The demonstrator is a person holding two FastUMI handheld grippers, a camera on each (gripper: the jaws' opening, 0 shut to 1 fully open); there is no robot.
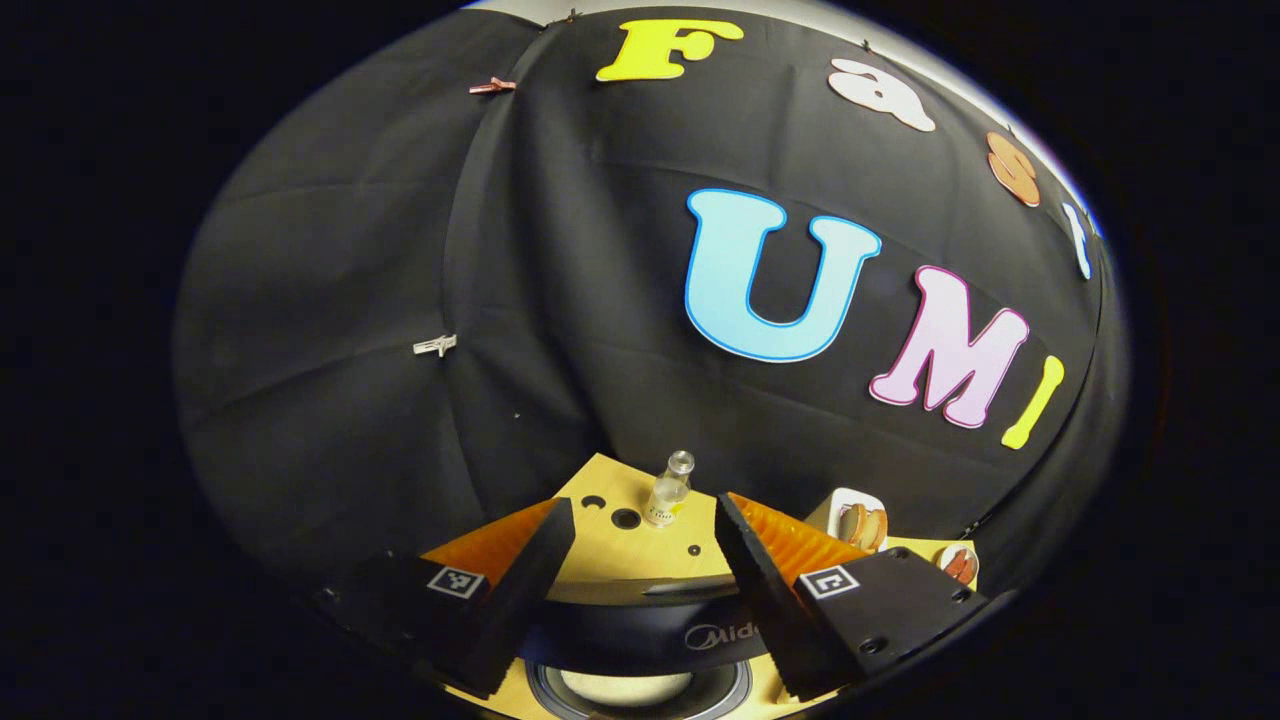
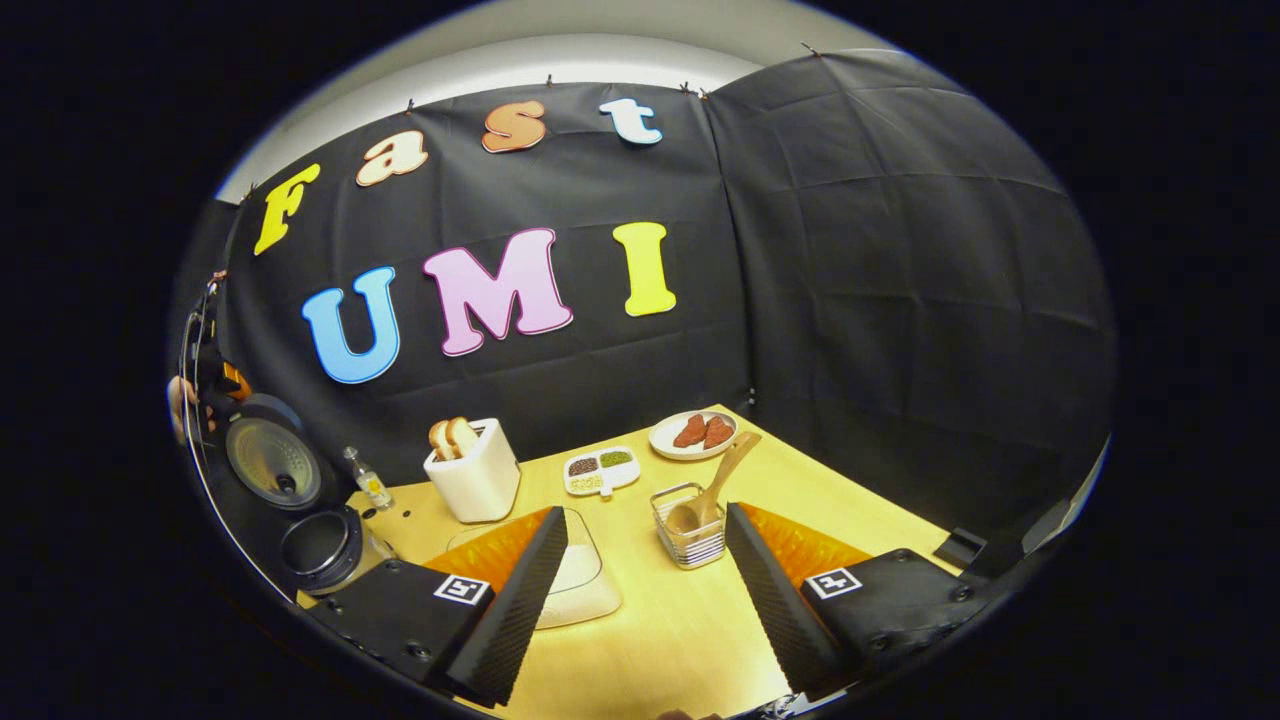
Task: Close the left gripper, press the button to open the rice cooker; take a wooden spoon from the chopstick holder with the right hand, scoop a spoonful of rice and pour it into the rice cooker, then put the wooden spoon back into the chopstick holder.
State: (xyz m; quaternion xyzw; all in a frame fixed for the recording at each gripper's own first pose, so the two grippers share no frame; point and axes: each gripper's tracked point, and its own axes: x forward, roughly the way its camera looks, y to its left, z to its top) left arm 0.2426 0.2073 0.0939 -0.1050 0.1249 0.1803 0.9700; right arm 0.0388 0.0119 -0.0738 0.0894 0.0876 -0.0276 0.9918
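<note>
The rice cooker (image 2: 320, 545) stands at the table's left end with its lid (image 2: 272, 462) raised upright. In the left gripper view the lid's dark edge (image 1: 640, 625) crosses between my fingers, with the inner pot (image 1: 630, 690) below it. My left gripper (image 1: 642, 508) is open and holds nothing. A wire chopstick holder (image 2: 690, 540) holds a wooden spoon (image 2: 718, 478), bowl down and handle leaning right. My right gripper (image 2: 645, 512) is open and empty, hovering short of the holder. A shallow clear rice box (image 2: 580, 580) lies just past its left finger.
A white toaster (image 2: 475, 470) with bread, a small divided dish (image 2: 600, 470) and a plate (image 2: 692, 433) of red food stand along the back. A small bottle (image 2: 370, 480) is beside the cooker. A hand (image 2: 185, 405) shows at the left edge above the lid.
</note>
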